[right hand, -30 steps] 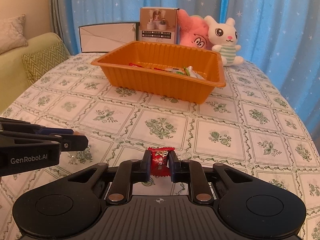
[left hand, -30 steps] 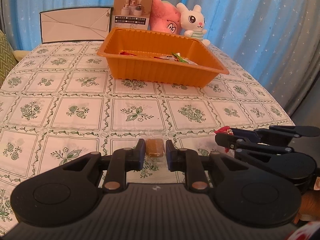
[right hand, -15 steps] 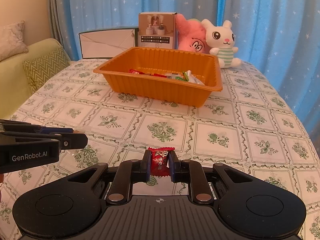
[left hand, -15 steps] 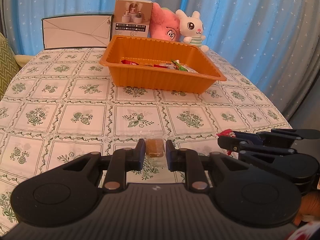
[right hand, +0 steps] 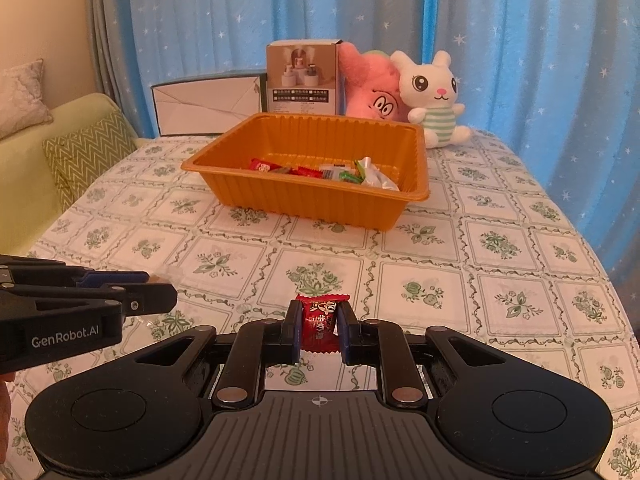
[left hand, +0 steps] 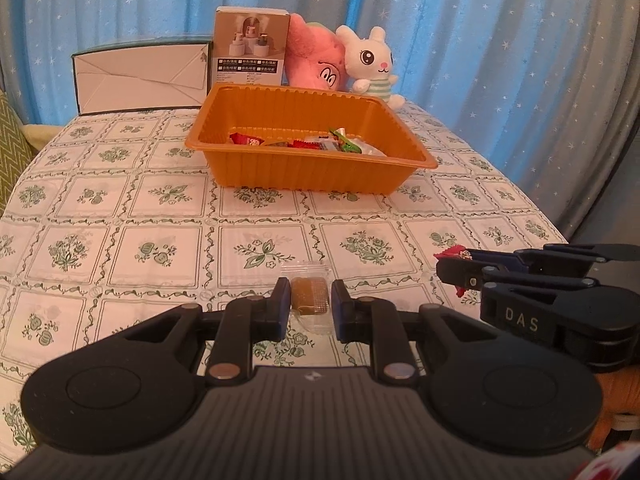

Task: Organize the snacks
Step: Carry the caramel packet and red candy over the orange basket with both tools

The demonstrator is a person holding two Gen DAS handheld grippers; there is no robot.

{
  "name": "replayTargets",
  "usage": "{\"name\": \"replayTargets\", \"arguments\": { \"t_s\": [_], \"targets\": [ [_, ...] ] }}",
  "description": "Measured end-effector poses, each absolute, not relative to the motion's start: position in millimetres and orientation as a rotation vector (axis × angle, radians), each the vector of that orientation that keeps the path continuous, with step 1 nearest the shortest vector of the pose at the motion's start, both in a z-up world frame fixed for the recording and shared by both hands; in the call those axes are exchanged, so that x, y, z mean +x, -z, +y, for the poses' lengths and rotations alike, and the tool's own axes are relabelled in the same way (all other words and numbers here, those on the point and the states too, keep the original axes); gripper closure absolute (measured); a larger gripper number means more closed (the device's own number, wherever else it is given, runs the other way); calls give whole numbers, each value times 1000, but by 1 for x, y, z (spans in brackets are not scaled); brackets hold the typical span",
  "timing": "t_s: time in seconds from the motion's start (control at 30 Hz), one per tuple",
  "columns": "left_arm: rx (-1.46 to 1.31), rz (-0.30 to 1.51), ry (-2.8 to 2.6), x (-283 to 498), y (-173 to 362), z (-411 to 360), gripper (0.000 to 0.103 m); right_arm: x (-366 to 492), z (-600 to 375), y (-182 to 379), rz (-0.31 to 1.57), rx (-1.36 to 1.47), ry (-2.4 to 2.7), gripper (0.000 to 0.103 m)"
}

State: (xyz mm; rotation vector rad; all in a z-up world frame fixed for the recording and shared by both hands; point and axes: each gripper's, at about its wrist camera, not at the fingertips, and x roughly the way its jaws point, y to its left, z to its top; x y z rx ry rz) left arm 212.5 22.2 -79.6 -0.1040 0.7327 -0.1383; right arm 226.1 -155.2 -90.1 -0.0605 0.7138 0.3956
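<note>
My left gripper [left hand: 310, 300] is shut on a brown snack in a clear wrapper [left hand: 309, 295], held above the near part of the table. My right gripper [right hand: 319, 326] is shut on a red wrapped candy [right hand: 320, 320], also held above the table. The orange tray [left hand: 304, 176] stands at the middle far side and holds several wrapped snacks [left hand: 304, 143]; it also shows in the right wrist view [right hand: 288, 196]. The right gripper shows at the right of the left wrist view [left hand: 520, 276], the left gripper at the left of the right wrist view [right hand: 80, 300].
A floral tablecloth [left hand: 160, 240] covers the table. Behind the tray stand a white box [left hand: 140, 80], a small product box [left hand: 251, 46], a pink plush [left hand: 316, 60] and a white bunny plush [left hand: 370, 64]. A sofa with cushions [right hand: 80, 152] is at the left. Blue curtains hang behind.
Both grippers have risen with their snacks, so the tray's inside shows more. Each grip is unchanged.
</note>
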Motion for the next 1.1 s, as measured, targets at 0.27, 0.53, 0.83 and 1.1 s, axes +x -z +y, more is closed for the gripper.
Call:
{"name": "replayTargets", "arguments": {
  "t_s": [0.27,0.53,0.83,1.1],
  "targets": [
    [-92,706,159,225,65,22,84,237,-160,78,697,-32,-390,85],
    [-65,658,154,251,45,28,84,258,-162,61,654,-27,-392,85],
    [-68,628,147,284,31,31,84,292,-161,43,619,12,-392,85],
    [-78,622,138,315,27,36,84,317,-156,42,608,27,-395,85]
  ]
}}
